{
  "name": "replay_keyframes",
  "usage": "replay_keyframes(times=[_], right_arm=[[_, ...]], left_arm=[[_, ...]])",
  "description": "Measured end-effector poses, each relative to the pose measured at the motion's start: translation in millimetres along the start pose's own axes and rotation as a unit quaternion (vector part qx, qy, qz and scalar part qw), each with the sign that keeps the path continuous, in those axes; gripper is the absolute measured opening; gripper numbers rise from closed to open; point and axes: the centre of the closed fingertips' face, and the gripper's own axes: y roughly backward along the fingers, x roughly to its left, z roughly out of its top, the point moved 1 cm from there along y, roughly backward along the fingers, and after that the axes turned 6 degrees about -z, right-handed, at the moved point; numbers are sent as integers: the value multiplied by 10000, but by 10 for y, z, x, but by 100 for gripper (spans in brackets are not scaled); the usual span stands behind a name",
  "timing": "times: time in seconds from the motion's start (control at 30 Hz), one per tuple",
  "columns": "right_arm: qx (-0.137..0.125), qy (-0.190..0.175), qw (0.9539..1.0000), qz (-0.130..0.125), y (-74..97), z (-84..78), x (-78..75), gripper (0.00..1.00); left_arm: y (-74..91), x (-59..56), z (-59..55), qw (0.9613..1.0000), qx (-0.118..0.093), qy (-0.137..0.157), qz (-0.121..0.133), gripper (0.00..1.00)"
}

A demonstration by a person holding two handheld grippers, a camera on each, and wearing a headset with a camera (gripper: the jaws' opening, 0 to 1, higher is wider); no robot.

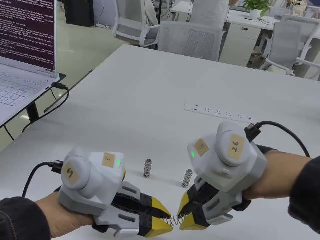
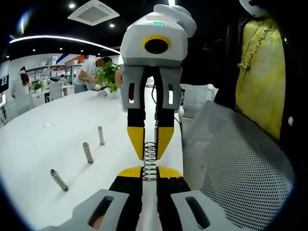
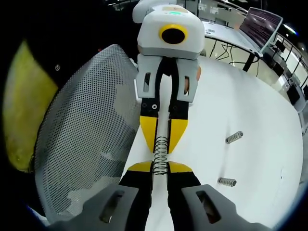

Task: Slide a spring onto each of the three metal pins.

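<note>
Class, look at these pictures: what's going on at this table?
A person holds a tool in each hand. The left tool and right tool both pinch one small coiled metal spring by its ends, near the edge of the white table. Two spring-covered metal pins stand on it; a third, bare metal pin has no spring yet.

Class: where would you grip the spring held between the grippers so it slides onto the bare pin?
Probably pinch the spring near one end, from the side: it is a hollow coil, so the other end stays open for the pin.

The right tool (image 1: pixel 186 215) carries the number 26.
</note>
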Motion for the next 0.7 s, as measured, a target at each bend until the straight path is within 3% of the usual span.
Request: replay_keyframes(times=[0.17, 0.33, 0.7], right_arm=[[279, 72, 9996, 42, -7, -13, 19, 7], [612, 186, 9979, 69, -40, -62, 28, 7], [866, 209, 9960, 112, -59, -122, 39, 7]], left_arm=[[-25, -8, -11, 9999, 86, -80, -2, 2], [-76, -9, -45, 9992, 308, -253, 9, 3], [-124, 7, -63, 9977, 574, -355, 31, 6]])
